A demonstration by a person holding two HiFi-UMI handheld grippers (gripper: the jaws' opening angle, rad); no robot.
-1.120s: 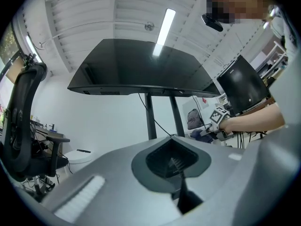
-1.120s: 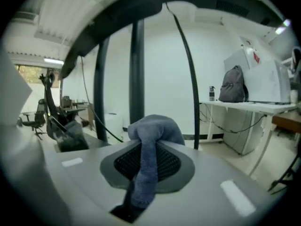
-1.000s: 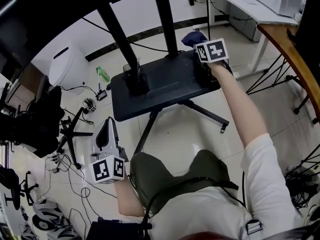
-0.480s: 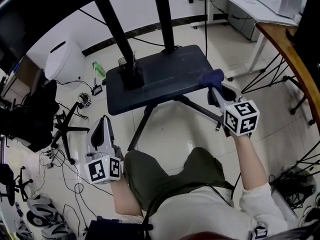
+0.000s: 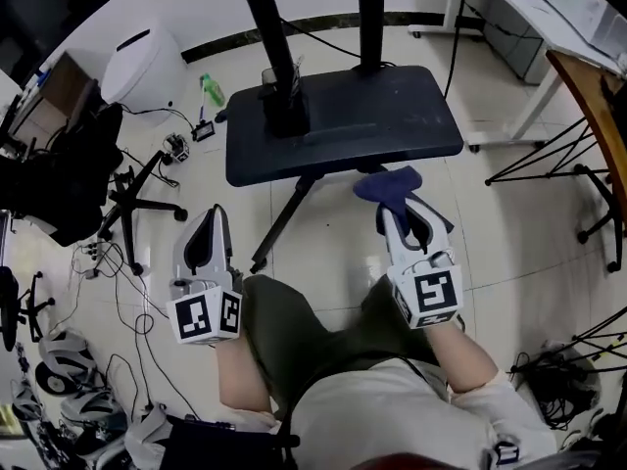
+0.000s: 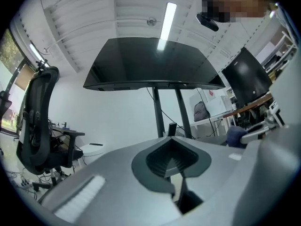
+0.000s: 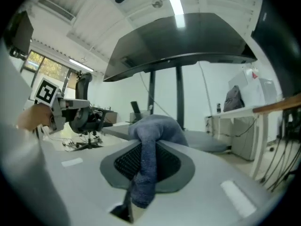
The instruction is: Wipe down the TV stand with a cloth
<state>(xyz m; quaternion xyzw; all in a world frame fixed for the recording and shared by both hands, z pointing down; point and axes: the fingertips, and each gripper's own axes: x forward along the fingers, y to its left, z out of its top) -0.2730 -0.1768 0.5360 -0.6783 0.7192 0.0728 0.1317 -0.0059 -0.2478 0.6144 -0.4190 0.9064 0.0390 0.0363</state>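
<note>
Cloth [image 5: 388,185]: dark blue and bunched, centre right of the head view, just short of the TV stand's [image 5: 343,125] near edge and not touching it.
Right gripper [image 5: 392,215]: jaws clamped on a fold of the cloth.
Left gripper [image 5: 210,221]: lower left, jaws pressed together on nothing.
Handling: probably soft, light and limp; a deep pinch across a thick fold should hold best.

Office: desk [image 5: 537,16], swivel chair [image 5: 71,179], cables [image 5: 125,333]
</note>
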